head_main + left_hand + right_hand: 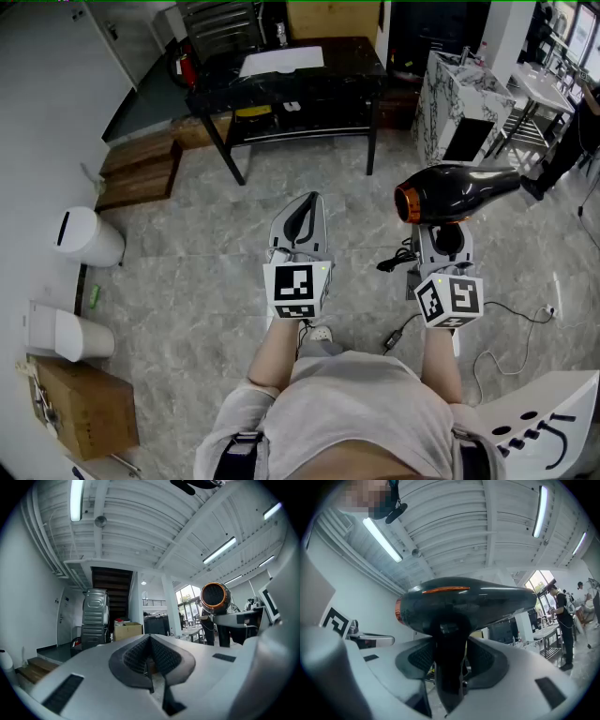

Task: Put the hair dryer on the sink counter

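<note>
A black hair dryer (pixel 457 192) with an orange ring at its back end stands upright in my right gripper (pixel 441 239), which is shut on its handle (pixel 450 667). Its barrel (pixel 468 604) points right, and its cord (pixel 398 262) trails down to the floor. My left gripper (pixel 300 217) is held beside it to the left, shut with nothing between its pads (pixel 150 660). From the left gripper view the dryer (pixel 215 597) shows at the right. A marble sink counter (pixel 459 108) stands at the far right.
A black table (pixel 281 89) with a white sheet on it stands ahead. At the left are wooden steps (pixel 141 169), a white bin (pixel 86 236) and a cardboard box (pixel 80 403). A white cable (pixel 511 328) lies on the tiled floor. A person (pixel 567 150) stands at far right.
</note>
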Available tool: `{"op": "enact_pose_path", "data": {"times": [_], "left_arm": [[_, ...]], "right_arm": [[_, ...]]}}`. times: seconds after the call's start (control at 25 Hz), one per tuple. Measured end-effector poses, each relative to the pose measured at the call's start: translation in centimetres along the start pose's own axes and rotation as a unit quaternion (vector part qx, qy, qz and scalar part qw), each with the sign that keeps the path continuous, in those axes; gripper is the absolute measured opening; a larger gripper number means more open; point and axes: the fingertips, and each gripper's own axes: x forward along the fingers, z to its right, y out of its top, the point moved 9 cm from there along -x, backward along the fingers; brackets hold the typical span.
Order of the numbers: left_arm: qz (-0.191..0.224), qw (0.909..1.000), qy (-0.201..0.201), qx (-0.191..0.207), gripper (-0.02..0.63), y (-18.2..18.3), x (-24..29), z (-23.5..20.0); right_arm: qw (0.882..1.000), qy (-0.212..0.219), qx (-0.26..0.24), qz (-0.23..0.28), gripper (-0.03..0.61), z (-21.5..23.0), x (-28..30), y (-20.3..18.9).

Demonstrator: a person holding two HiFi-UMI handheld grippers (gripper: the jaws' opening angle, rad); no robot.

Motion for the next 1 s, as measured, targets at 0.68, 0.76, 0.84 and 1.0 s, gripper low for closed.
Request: {"op": "enact_pose_path", "data": {"times": [0.68, 0.76, 0.84, 1.0], "left_arm": [[0.01, 0.9999, -0.008, -0.01, 0.012, -0.8, 0.9, -3.1], [0.011, 0.9998, -0.012, -0.014, 0.012, -1.1, 1.4, -5.5], [0.012, 0.9997, -0.014, -0.016, 0.012, -1.5, 1.9, -7.0], [0.014, 0.9995, -0.023, -0.018, 0.012, -2.1, 2.7, -9.0]], "right_arm": [[1.0, -0.003, 0.001, 0.009, 0.206, -2.6, 2.1, -0.6], [1.0, -0.008, -0.002, 0.006, 0.207, -4.3, 3.7, -1.1], [1.0, -0.013, -0.004, 0.004, 0.207, -5.2, 4.7, -1.6], [1.0, -0.022, -0.006, 0.007, 0.207, -6.4, 6.1, -2.5]]}}
